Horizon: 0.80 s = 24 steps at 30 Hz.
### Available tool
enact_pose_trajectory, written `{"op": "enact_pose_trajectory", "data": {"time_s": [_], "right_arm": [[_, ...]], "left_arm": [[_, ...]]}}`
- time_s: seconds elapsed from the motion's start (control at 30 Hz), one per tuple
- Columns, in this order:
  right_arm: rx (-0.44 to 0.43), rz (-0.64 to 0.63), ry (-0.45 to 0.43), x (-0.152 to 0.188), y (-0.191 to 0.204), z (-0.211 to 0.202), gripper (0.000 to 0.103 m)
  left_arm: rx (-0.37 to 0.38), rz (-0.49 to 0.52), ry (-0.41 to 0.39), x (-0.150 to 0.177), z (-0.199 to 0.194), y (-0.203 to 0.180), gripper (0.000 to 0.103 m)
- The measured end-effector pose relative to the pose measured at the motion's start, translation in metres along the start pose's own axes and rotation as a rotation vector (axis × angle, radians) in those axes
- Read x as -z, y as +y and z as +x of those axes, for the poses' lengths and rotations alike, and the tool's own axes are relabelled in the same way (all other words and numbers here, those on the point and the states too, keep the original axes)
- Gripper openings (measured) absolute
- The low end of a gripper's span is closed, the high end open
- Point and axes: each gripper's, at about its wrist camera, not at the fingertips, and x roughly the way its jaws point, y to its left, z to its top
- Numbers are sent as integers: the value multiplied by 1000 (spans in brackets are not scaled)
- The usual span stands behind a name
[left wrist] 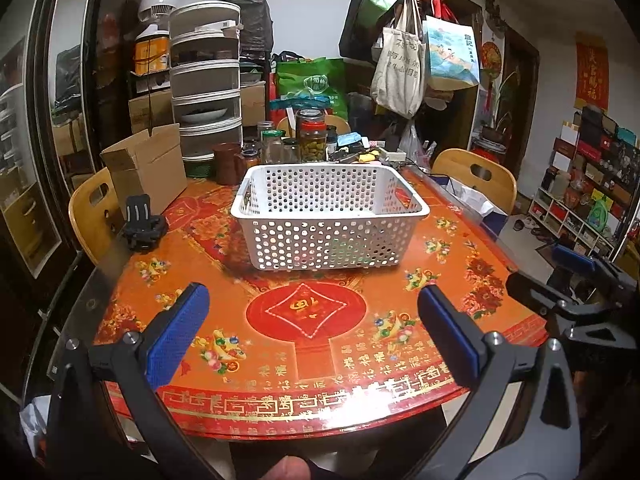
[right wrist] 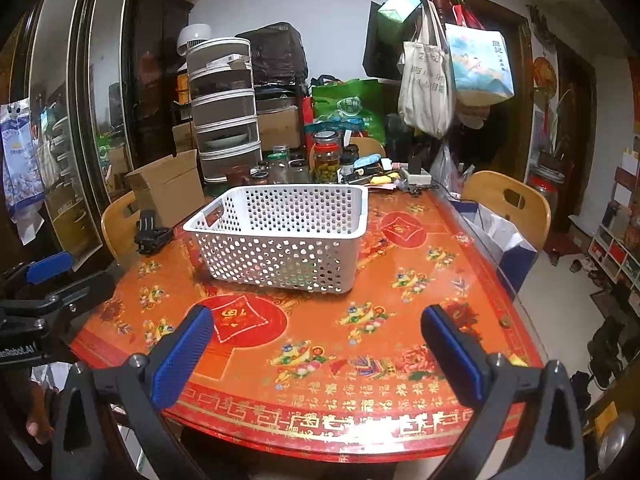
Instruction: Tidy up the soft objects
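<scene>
My left tongs [left wrist: 314,326] and right tongs [right wrist: 316,344] both gape, released. The basket [left wrist: 332,236] sits ahead of both, on the table [left wrist: 360,360].

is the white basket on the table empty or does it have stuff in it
Cannot tell for sure. The white basket stands upright and no soft things rise above its rim, but greenish patches show through the wall holes near the bottom.

White perforated basket [left wrist: 330,216] upright mid-table [left wrist: 400,360]
</scene>
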Motion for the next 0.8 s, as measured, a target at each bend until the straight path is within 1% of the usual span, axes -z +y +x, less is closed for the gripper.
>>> {"op": "enact_pose_trajectory", "data": {"time_s": [0.23,0.8], "right_arm": [[-14,-4,9,1,1,2,103],[-19,-3,9,0,1,0,103]], "left_arm": [[3,-1,0,1,1,1,103],[6,-1,8,4,3,1,103]]}}
